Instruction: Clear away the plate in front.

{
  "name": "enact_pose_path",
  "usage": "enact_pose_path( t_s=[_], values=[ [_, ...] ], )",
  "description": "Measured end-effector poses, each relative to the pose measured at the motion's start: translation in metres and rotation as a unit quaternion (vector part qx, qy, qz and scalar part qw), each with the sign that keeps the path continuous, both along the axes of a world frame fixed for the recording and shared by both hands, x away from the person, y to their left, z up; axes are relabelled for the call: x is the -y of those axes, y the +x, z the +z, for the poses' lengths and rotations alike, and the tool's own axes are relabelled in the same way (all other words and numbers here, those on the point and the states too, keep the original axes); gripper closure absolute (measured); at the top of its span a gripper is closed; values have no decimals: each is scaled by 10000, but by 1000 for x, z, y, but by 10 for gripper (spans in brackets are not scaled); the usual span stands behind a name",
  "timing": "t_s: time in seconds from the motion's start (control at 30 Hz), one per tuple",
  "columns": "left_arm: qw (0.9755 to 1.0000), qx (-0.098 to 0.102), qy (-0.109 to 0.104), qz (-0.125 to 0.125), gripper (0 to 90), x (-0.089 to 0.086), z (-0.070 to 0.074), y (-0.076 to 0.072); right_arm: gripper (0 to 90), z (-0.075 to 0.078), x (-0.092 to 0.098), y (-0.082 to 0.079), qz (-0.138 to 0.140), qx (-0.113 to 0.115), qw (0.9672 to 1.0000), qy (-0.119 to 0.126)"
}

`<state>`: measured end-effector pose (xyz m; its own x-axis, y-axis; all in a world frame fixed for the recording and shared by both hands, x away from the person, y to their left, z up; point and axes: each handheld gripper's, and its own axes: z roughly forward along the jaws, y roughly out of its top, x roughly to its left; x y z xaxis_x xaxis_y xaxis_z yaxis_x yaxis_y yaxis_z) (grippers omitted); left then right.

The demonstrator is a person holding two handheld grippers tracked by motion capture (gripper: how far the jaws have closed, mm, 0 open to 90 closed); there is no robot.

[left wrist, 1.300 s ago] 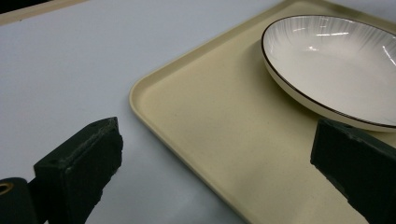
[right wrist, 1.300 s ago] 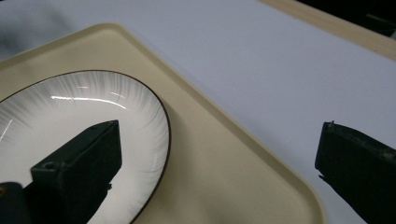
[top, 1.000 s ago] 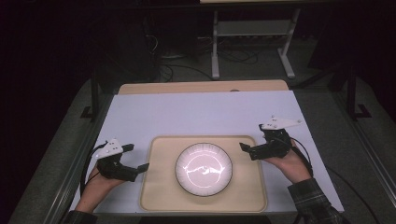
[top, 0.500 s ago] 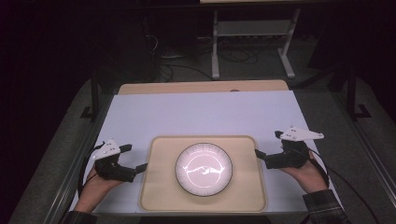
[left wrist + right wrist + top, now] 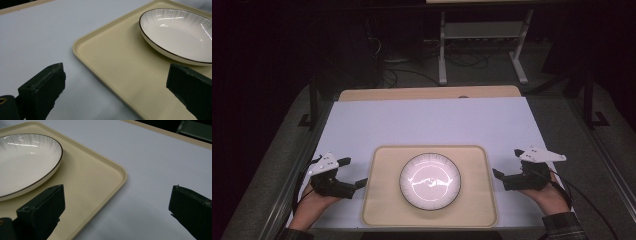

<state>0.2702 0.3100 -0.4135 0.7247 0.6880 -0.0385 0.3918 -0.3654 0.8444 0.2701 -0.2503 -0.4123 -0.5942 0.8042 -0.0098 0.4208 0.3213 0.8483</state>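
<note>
A white ribbed plate with a thin dark rim (image 5: 430, 181) sits empty in the middle of a beige tray (image 5: 382, 210) near the table's front edge. My left gripper (image 5: 354, 171) is open just off the tray's left edge. In the left gripper view its jaws straddle that edge, with the tray (image 5: 112, 57) and the plate (image 5: 180, 32) ahead. My right gripper (image 5: 507, 163) is open beside the tray's right edge. In the right gripper view its wide-apart jaws span the tray's corner (image 5: 95, 177), and the plate (image 5: 22, 162) lies to the left. Neither gripper holds anything.
A pale lilac-white sheet (image 5: 432, 122) covers the table, with a wooden strip (image 5: 427, 93) along the far edge. A metal stand (image 5: 482, 35) and cables are on the dark floor beyond. Dark table rails run along both sides.
My right gripper has moved right and toward the person, away from the tray's right edge. The left gripper has barely shifted. Tray and plate are unmoved.
</note>
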Motion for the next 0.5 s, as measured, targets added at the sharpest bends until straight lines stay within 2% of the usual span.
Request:
enact_pose_path(
  t_s=[0.17, 0.3, 0.5],
  values=[
    [10000, 7, -53, 66, 15, -5, -1, -1, 0, -8, 5, -6, -109, -31, 9999, -14],
    [9999, -17, -55, 95, 15, -6, -2, -1, 0, -15, 10, -9, -172, -145, 9997, -42],
    [10000, -6, -34, 85, 15, -5, -2, -1, 0, -13, 11, -9, -172, -27, 9998, 4]
  ],
)
